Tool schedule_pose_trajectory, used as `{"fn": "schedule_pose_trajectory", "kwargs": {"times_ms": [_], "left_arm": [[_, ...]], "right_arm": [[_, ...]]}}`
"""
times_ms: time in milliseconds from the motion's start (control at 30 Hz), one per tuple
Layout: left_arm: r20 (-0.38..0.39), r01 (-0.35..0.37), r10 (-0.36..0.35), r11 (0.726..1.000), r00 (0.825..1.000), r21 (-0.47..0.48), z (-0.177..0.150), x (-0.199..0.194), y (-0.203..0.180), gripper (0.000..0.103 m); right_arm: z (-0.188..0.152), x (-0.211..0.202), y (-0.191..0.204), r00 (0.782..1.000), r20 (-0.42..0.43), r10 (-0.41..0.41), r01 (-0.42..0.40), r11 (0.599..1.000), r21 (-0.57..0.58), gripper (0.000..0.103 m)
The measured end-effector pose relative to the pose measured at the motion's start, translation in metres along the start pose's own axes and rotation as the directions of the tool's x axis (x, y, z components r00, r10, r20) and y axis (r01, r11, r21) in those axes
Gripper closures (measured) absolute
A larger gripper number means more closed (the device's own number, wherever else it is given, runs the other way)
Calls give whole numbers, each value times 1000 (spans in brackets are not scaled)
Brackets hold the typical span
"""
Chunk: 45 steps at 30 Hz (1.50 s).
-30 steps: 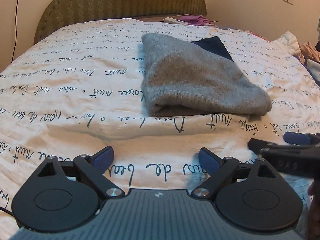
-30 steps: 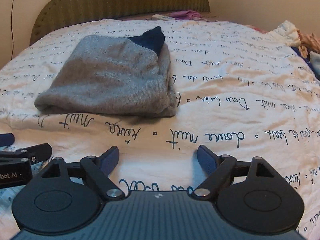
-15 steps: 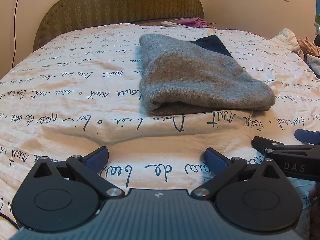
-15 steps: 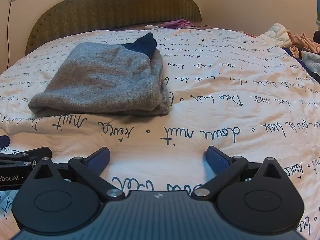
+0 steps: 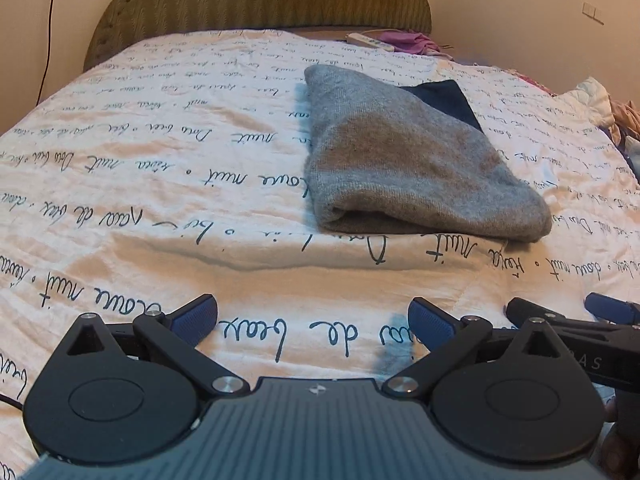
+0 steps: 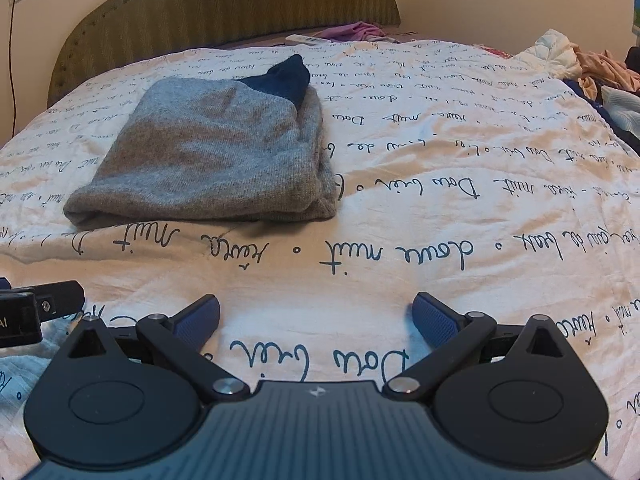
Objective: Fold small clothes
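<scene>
Both grippers tilt down over the bedspread (image 5: 120,184), short of the sweater. The left gripper (image 5: 312,320) and right gripper (image 6: 316,318) have just spread wide, nothing between them. The folded grey knit sweater (image 6: 216,156) lies beyond on the script-printed cotton, fold edge nearest, navy part toward the padded headboard (image 6: 224,8).

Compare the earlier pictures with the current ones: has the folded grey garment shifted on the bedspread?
No. The folded grey garment keeps its near edge along the same handwritten line of the bedspread, and the dark blue piece still shows behind it.
</scene>
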<state>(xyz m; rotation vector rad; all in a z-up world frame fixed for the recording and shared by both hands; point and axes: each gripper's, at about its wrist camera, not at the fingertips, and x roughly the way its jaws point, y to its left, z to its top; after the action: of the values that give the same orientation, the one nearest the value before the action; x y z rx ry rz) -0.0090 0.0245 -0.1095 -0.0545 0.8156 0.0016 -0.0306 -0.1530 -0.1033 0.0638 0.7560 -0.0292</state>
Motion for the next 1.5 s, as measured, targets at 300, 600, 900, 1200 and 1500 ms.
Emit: {"fn": "schedule_pose_trajectory", "kwargs": {"times_ms": [300,600,900,1200,1500], "left_arm": [[38,44,-44,999,998,-3,11,-29,-1,1],[37,67,-66,998,997,-5,15,-47,3,1],[-81,114,-115,993,990,-19,13,-40,6,1],[-83,96,-97,995,992,-10,14,-43,3,1],[-69,111,-114,993,991,-48,19,-47,10,3]], "right_arm": [[11,-16,4,996,-91,28,-26,999,23,0],[20,-28,10,997,-73,35,-36,999,-5,0],[19,-30,9,997,-72,41,-41,999,1,0],[19,-30,9,996,-77,44,-44,999,-1,0],[19,-31,13,996,-77,53,-54,998,-10,0]]}}
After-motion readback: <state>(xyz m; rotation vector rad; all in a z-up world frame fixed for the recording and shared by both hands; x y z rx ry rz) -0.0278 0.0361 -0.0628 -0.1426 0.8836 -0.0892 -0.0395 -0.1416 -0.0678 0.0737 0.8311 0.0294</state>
